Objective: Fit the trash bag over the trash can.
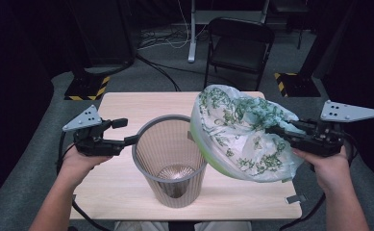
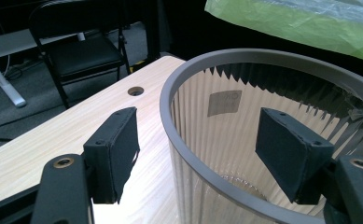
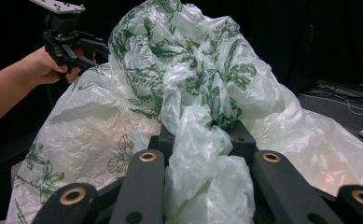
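While the mesh waste bin point(image 1: 171, 159) stands upright near the middle of the desk point(image 1: 122, 108), its mouth facing up and its long axis vertical, the leaf-printed plastic bag point(image 1: 240, 130) hangs in the air to its right, spread wide with its long axis running from the bin's far right rim out toward the right edge of the desk. The bag's green-edged opening tilts down and left, toward the bin's mouth, and its lower edge sits just over the bin's right rim. From the near left, the left hand point(image 1: 81, 161) comes in with the forearm angled up and inward, holding the left gripper point(image 1: 131, 140) roughly level and pointing right at the bin's left rim. In the left gripper view its fingers point(image 2: 116, 149) stand wide apart, one outside the rim and one inside the bin point(image 2: 244, 121); the pads do not press on the wall, so nothing is gripped. At the near right, the right hand point(image 1: 326, 166) holds the right gripper point(image 1: 271, 130) level and pointing left, into the bag's right side. In the right gripper view its fingers point(image 3: 237, 135) are closed down on a bunched fold of the bag point(image 3: 193, 107), which billows up and away from them, and the left gripper shows at the far upper left.
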`<state>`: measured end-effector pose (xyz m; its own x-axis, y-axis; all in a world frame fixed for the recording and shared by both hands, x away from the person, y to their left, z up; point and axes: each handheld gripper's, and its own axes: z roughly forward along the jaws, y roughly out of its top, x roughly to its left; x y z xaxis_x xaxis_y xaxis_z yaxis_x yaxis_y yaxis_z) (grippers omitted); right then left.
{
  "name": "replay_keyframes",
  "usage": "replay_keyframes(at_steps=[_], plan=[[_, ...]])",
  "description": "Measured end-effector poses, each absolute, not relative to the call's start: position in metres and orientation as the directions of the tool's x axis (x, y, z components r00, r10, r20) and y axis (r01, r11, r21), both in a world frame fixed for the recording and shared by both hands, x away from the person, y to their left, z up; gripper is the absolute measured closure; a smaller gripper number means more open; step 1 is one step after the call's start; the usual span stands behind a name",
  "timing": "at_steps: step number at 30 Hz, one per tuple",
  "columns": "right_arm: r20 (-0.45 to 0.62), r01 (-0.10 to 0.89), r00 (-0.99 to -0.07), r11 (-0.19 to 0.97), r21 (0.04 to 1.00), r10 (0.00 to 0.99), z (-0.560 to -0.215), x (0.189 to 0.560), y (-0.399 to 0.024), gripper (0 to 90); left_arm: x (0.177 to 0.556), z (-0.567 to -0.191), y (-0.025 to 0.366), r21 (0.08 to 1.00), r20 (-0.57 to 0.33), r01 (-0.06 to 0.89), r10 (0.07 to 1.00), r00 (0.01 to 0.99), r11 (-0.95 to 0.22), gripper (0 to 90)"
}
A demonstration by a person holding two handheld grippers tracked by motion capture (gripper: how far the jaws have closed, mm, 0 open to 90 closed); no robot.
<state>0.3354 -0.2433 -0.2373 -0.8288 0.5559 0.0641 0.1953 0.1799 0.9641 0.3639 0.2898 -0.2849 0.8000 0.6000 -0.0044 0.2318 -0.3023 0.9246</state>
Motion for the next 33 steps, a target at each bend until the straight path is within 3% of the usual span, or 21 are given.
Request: replay_keyframes(at_steps=[15,33], plan=[[0.061,0.163,-0.882,0.18,0.97,0.466,-0.234,0.346,-0.202,73.5,0.357,-0.28,0.302,0.929,0.004,0.226,0.617,0.787,-0.293,29.5],[0.067,0.138,-0.958,0.24,0.961,0.28,-0.247,0.374,-0.111,73.2,0.327,-0.272,0.34,0.938,0.01,0.234,0.693,0.721,-0.257,29.4]])
